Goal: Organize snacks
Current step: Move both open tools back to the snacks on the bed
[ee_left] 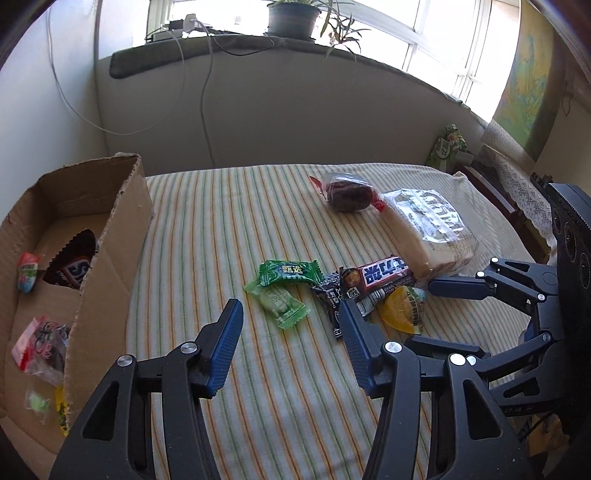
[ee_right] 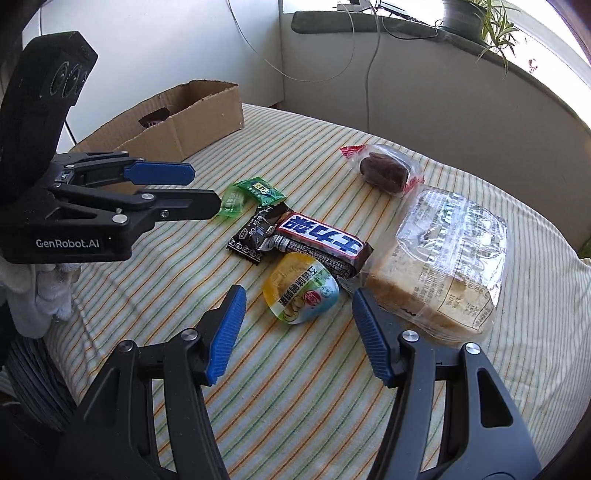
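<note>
Snacks lie on a striped cloth [ee_left: 229,229]: two green candies [ee_left: 284,291] [ee_right: 255,194], a black packet [ee_right: 255,232], a Snickers bar [ee_left: 376,278] [ee_right: 321,242], a yellow jelly cup [ee_right: 301,293] [ee_left: 400,308], a dark wrapped cake [ee_left: 347,194] [ee_right: 384,170] and a bagged bread loaf [ee_left: 428,230] [ee_right: 443,266]. My left gripper [ee_left: 291,325] [ee_right: 207,190] is open and empty, just short of the green candies. My right gripper [ee_right: 297,308] [ee_left: 424,314] is open, its fingertips either side of the jelly cup.
An open cardboard box [ee_left: 107,258] [ee_right: 184,114] stands at the left and holds several snacks, among them another Snickers [ee_left: 70,273]. A wall with hanging cables and a potted plant [ee_left: 295,18] is behind. A green pack [ee_left: 448,147] stands at the far right.
</note>
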A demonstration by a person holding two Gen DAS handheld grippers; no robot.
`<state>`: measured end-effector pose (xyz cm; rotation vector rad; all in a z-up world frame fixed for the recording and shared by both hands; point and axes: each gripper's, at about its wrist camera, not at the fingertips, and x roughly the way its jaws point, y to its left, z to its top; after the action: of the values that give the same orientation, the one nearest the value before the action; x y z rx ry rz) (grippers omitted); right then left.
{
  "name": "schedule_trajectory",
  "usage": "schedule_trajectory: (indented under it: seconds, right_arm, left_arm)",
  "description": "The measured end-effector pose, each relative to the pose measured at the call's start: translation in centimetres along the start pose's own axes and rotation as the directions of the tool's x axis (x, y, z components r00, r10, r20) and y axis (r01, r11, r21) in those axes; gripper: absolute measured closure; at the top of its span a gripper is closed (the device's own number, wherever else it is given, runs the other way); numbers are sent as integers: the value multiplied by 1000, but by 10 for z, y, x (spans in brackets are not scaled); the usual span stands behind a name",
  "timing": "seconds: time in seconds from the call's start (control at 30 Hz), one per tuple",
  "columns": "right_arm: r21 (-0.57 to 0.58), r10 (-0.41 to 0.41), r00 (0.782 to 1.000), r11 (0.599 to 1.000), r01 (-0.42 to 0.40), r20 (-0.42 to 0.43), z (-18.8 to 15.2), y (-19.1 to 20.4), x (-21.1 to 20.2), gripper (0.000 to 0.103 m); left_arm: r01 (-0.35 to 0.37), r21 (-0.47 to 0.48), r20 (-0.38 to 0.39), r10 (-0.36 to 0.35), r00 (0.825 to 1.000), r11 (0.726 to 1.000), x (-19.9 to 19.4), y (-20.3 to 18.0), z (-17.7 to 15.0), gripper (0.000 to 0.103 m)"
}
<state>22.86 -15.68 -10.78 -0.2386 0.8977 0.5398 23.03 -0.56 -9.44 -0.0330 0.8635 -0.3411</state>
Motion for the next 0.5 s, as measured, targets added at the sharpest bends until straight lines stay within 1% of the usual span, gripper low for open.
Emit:
schedule_trajectory:
  seconds: [0.17,0.2,0.23,0.27,0.3,0.33,0.37,0.5]
  right_arm:
    - [-15,1,1000,1000,-1,-5,0,5,6,40]
    - [-19,0,1000,1000,0,-11,0,6,8,41]
    - [-23,-2,1000,1000,1,-16,1,7,11,45]
    - [-24,-6,1000,1000,6,-21,1,8,13,46]
    - [-22,-10,1000,1000,9,-25,1,8,15,49]
    - [-21,-11,1000,1000,11,-27,2,9,17,50]
    - [-21,-13,1000,1000,12,-29,2,9,18,50]
    - [-21,-22,999,1000,21,-33,3,11,20,50]
  left_arm:
    - [-14,-21,-30,13,999,1000,13,4,0,50]
    - [-18,-26,-33,18,999,1000,15,4,1,50]
    - [-23,-28,-37,22,999,999,17,5,2,50]
    - [-27,-28,-42,26,999,999,20,6,3,50]
    - [-37,-26,-47,36,998,999,22,6,4,51]
    - [-45,-26,-51,43,998,999,25,7,5,54]
    - [-45,-28,-53,44,998,999,27,7,5,56]
    - [-60,-9,-55,59,997,998,32,5,10,56]
